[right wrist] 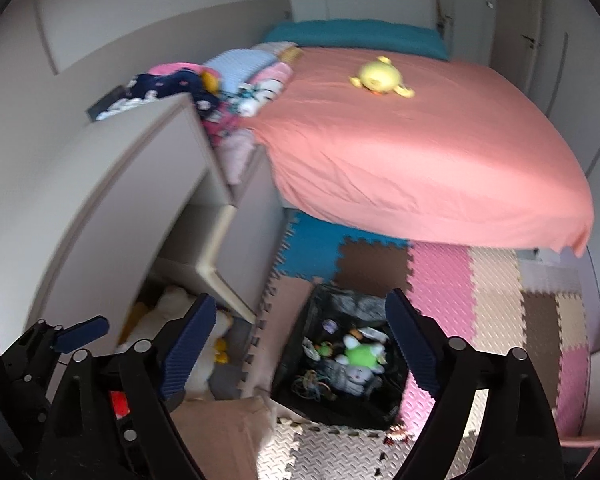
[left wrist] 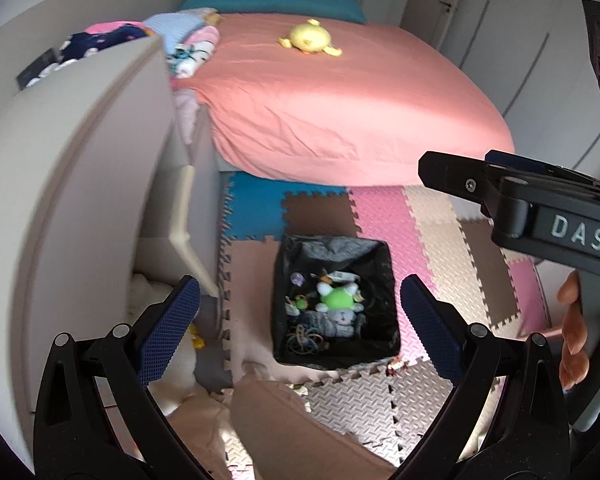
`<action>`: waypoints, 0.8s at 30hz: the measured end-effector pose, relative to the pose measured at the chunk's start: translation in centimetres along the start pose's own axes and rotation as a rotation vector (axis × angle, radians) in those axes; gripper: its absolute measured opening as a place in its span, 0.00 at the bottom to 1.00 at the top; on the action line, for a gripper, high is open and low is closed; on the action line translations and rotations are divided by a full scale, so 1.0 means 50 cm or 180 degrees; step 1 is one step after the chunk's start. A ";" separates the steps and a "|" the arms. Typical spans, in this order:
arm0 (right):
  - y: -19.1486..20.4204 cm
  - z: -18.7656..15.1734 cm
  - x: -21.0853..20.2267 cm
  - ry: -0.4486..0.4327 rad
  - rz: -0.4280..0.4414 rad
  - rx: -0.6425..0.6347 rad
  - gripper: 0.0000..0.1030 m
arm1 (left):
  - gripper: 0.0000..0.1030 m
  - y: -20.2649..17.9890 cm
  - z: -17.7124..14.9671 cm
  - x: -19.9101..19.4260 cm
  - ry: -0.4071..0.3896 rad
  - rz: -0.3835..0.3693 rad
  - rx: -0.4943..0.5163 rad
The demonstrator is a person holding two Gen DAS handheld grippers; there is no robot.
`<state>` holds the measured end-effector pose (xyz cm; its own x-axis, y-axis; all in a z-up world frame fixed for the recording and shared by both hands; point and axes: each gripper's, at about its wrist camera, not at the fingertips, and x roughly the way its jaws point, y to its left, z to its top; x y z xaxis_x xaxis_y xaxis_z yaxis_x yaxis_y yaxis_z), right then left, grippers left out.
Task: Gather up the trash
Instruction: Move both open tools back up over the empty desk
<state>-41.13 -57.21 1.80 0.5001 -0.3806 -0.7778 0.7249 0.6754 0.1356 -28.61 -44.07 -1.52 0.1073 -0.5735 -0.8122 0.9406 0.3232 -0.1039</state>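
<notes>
Stands upright on the foam floor mat [left wrist: 432, 232] near the bed's [left wrist: 340, 92] foot: black-lined trash bin [left wrist: 336, 300], mouth up, no clear long axis, holding a green plush toy [left wrist: 338, 295] and small litter. Angled steeply down over it, left hand-held gripper [left wrist: 300, 320] and right hand-held gripper [right wrist: 300, 348], both spread wide with nothing between the pads. Visible at the left view's right edge, fingers [left wrist: 574, 328] around the right tool.

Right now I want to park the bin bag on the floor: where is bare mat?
Free: the pink and beige tiles right of the black bin, below the bed's edge. Crowded: left of the bin, by the open cabinet door with plush toys and cloth.
</notes>
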 end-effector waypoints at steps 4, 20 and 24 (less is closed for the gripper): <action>0.083 0.019 -0.014 -0.0088 0.0147 -0.0167 0.86 | 0.94 0.057 0.000 -0.046 -0.0113 0.0144 -0.0129; 0.435 0.041 -0.024 -0.0173 0.0753 -0.0866 0.91 | 0.94 0.337 -0.100 -0.235 -0.0369 0.0923 -0.0831; 0.523 0.035 -0.017 -0.0086 0.0892 -0.0996 0.94 | 0.94 0.406 -0.149 -0.283 -0.0418 0.1144 -0.1046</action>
<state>-21.79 -40.33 7.08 0.6729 -0.1685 -0.7203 0.3822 0.9129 0.1435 -13.43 -23.78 3.58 0.4653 -0.4655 -0.7529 0.6879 0.7254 -0.0234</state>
